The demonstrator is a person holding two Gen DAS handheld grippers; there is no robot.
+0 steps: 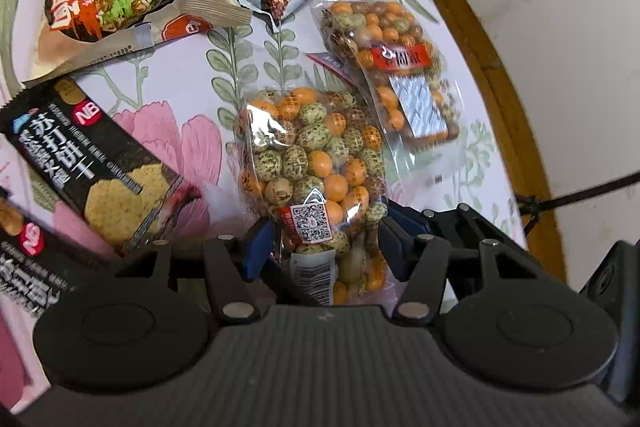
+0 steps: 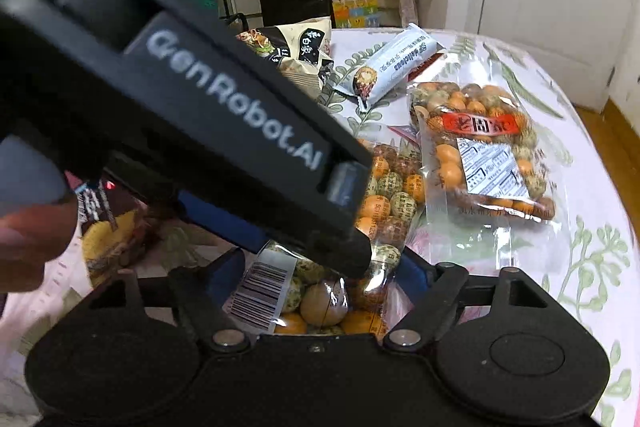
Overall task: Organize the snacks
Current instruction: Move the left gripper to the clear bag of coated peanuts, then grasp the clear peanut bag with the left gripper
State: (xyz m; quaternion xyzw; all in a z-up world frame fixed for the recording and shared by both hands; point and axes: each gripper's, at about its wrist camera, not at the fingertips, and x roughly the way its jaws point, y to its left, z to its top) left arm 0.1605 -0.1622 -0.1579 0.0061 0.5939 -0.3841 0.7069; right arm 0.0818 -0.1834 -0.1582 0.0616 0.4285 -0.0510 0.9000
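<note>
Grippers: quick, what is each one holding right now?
Left gripper: shut on the bag of coated peanuts.
Right gripper: open, jaws around the same bag's end.

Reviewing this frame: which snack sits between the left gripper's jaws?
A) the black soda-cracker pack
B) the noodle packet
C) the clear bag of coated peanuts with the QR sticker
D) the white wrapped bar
C: in the left wrist view the clear peanut bag lies between the left gripper's jaws; the other snacks lie apart from them.
</note>
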